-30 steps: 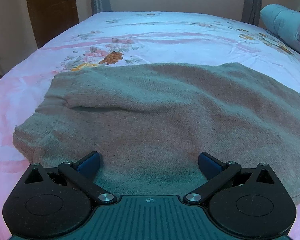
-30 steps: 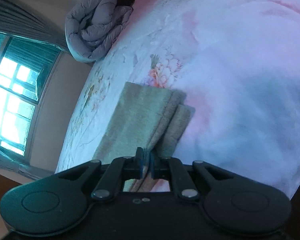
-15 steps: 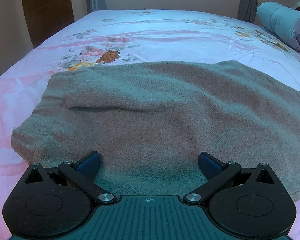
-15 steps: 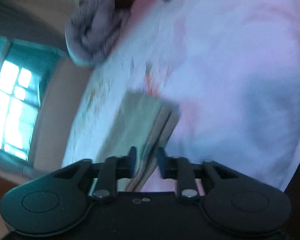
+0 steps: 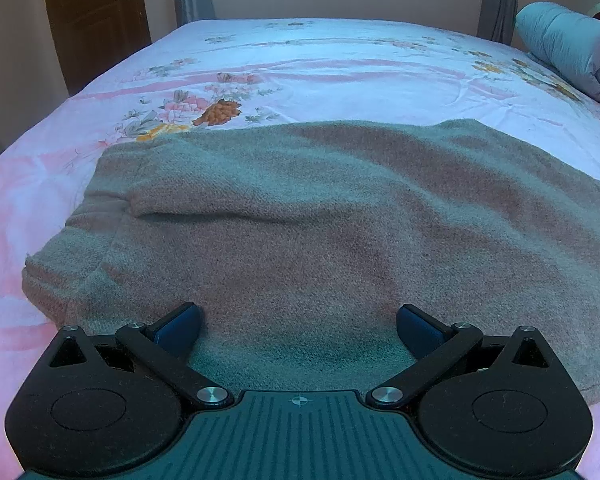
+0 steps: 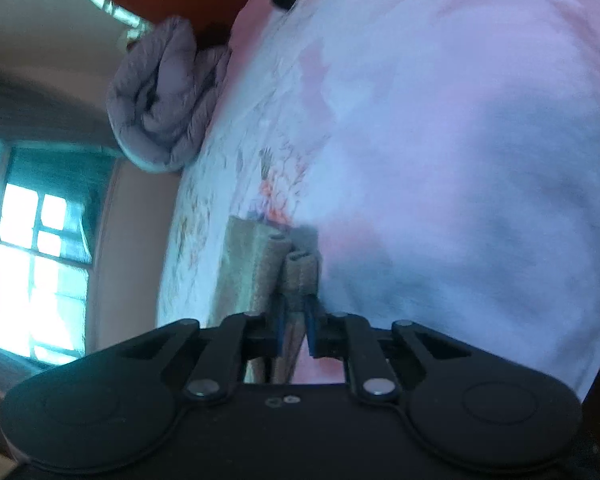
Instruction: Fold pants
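Here, my left gripper (image 5: pixel 298 330) hovers low over the near edge of the pants (image 5: pixel 332 240), its blue-padded fingers (image 5: pixel 178 322) spread wide with nothing between them. The pants lie flat on the bed (image 5: pixel 340 64), their long axis running left to right across my view. At the left end the fabric bunches into a thicker, stepped edge with a soft crease running in from it; toward the right the cloth stretches out smoother and passes beyond the frame. The material is a coarse, woolly grey-brown weave. Beyond the far edge of the pants, the pink and white sheet shows a cluster of printed flowers (image 5: pixel 204 110), and a rolled grey quilt (image 5: pixel 572 48) sits at the far right corner.

My right gripper (image 6: pixel 294 320) is tilted on its side and pinches the end of the pants (image 6: pixel 256 268) between nearly closed fingers. From this view the folded layers show as two rounded edges stacked side by side, pointing away from me along the bed (image 6: pixel 460 120). The quilt (image 6: pixel 164 96) lies far off at the upper left, with a bright window (image 6: pixel 32 272) at the left.
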A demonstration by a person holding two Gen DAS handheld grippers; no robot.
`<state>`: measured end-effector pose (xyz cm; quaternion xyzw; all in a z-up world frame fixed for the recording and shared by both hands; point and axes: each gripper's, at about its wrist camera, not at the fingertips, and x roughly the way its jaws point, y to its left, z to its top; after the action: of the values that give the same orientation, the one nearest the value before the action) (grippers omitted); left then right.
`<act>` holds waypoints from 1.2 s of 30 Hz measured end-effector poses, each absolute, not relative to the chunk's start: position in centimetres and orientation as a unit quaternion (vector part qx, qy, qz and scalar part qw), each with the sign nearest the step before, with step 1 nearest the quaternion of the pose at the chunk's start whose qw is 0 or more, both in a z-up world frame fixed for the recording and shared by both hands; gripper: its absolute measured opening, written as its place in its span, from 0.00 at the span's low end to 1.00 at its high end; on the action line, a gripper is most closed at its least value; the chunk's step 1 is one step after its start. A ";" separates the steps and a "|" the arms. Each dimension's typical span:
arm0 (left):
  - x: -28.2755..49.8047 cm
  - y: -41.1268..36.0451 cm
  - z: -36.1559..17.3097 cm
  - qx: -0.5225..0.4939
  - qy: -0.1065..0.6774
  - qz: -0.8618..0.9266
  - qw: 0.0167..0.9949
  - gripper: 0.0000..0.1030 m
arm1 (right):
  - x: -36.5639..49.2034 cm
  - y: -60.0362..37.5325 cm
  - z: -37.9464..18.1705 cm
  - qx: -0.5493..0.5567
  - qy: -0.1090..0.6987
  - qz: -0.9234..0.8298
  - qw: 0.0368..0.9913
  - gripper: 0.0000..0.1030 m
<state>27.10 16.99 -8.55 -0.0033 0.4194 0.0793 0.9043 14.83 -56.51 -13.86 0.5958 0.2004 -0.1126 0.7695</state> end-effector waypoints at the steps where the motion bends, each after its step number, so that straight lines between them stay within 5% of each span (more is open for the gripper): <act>1: 27.1 17.0 -8.5 -0.003 0.419 0.079 0.904 1.00 | 15.3 -56.6 -13.9 0.593 0.212 -0.113 0.769 0.05; 7: 27.2 17.1 -8.5 -0.004 0.420 0.079 0.904 1.00 | 13.1 -58.6 -10.4 0.546 0.153 -0.180 0.804 0.00; 11: 27.0 17.1 -8.6 -0.003 0.416 0.079 0.906 1.00 | 12.8 -60.7 -12.1 0.561 0.202 -0.147 0.789 0.00; 13: 27.0 17.1 -8.7 -0.003 0.415 0.079 0.906 1.00 | 12.7 -59.7 -11.9 0.558 0.211 -0.121 0.793 0.14; 29: 26.9 17.0 -8.6 -0.005 0.415 0.081 0.906 1.00 | 15.5 -56.3 -13.6 0.596 0.211 -0.086 0.770 0.07; 30: 26.9 17.0 -8.6 -0.005 0.415 0.081 0.906 1.00 | 15.8 -56.3 -13.7 0.597 0.212 -0.085 0.769 0.00; 36: 26.9 17.1 -8.6 -0.004 0.416 0.077 0.906 1.00 | 15.8 -55.1 -9.6 0.494 0.200 -0.109 0.839 0.00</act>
<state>26.89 17.09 -8.63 -0.0044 0.4156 0.0773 0.9062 15.76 -55.10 -9.65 0.4941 0.2003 -0.1093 0.8390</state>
